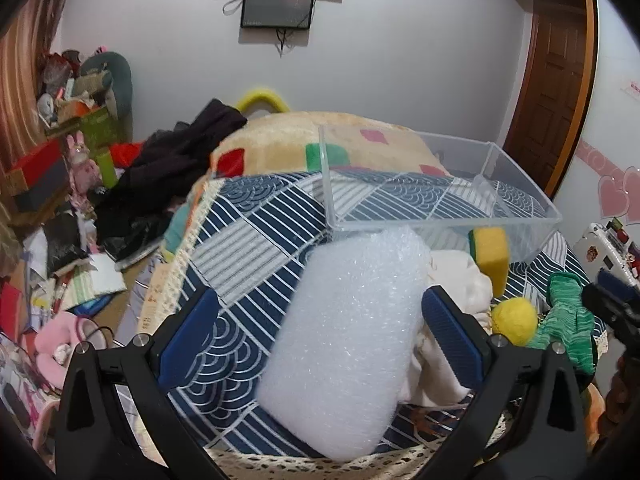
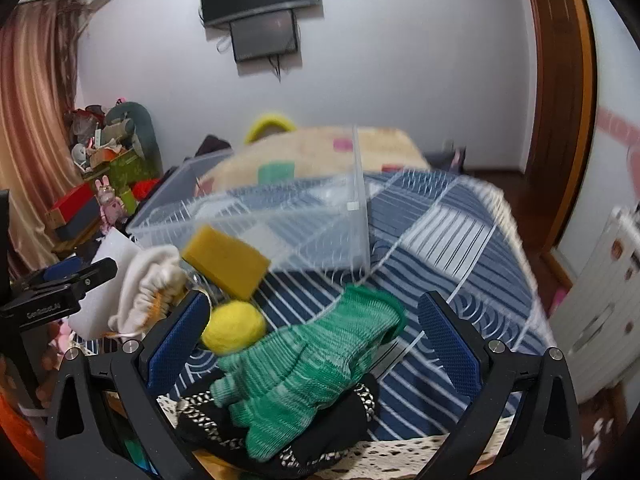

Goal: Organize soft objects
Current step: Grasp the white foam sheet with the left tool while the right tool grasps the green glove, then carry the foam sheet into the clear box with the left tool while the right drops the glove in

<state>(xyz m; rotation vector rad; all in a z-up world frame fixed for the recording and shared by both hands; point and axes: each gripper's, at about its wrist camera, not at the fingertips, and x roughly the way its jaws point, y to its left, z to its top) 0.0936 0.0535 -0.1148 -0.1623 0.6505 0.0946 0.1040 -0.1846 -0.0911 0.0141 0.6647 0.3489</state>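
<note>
Lower centre, the left gripper [image 1: 320,332] stands spread wide around the bubble-wrap pad [image 1: 344,344], apparently ready to clamp. The right gripper [image 2: 316,344] gapes over the green glove [image 2: 304,364]. Beyond, mid-frame, the clear bin [image 1: 440,192] waits, seemingly their destination.

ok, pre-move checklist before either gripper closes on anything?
1. Left gripper open: ok, jaws wide apart.
2. Bubble wrap pad between the left fingers: ok, though it sits nearer the right pad than the left.
3. Right gripper open: ok.
4. Green glove centred for the right gripper: ok, but it lies on a black chain-trimmed item, so a grab may catch both.
5. Clear bin ready to receive: ok, nothing in it that I can see.
6. Path to the bin: not ok, yellow sponge leans against its near wall.
</note>
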